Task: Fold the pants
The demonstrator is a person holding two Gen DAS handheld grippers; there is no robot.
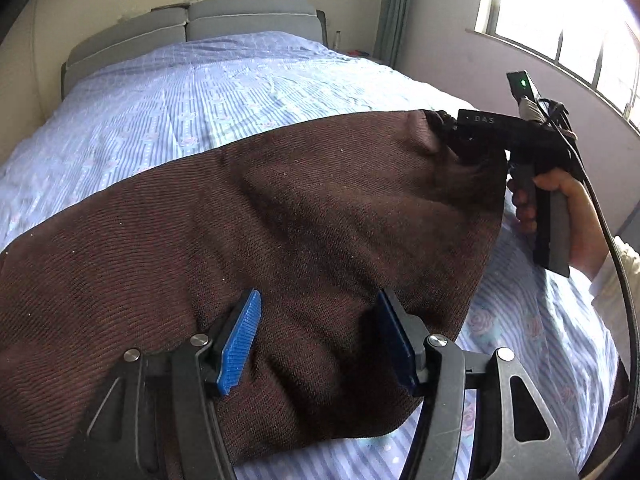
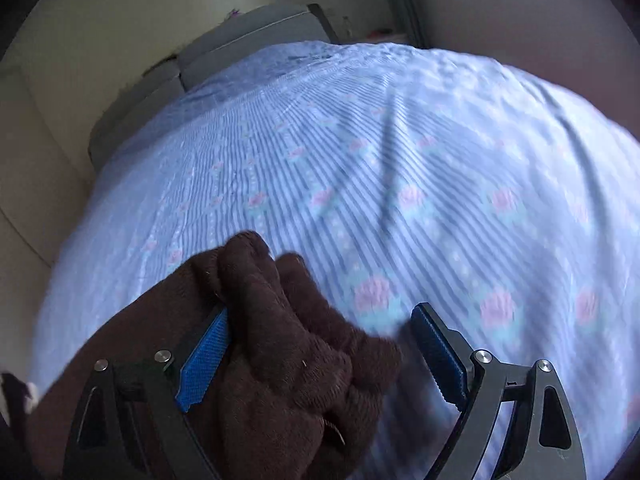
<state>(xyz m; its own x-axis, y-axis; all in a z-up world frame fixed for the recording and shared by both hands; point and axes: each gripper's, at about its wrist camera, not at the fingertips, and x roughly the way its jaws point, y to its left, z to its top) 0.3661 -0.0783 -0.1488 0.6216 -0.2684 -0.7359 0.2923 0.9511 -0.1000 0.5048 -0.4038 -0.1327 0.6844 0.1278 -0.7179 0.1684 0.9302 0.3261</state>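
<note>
Lettering anywhere on your rig?
– Only "DAS" on the body of your right gripper (image 2: 322, 316), seen from the left wrist. Your hand (image 1: 568, 208) wraps its handle at the right.

Anything hard to make out?
– The right wrist view is smeared. The pants (image 1: 280, 220) run off the left edge, so their full shape is hidden.

And your claws?
– Your left gripper (image 1: 318, 344) stands half open over the brown pants on the striped bedsheet (image 1: 240, 92), gripping nothing. Your right stands wide: bunched cloth leans on its left pad (image 2: 204, 356), while the right pad is clear of it.
</note>
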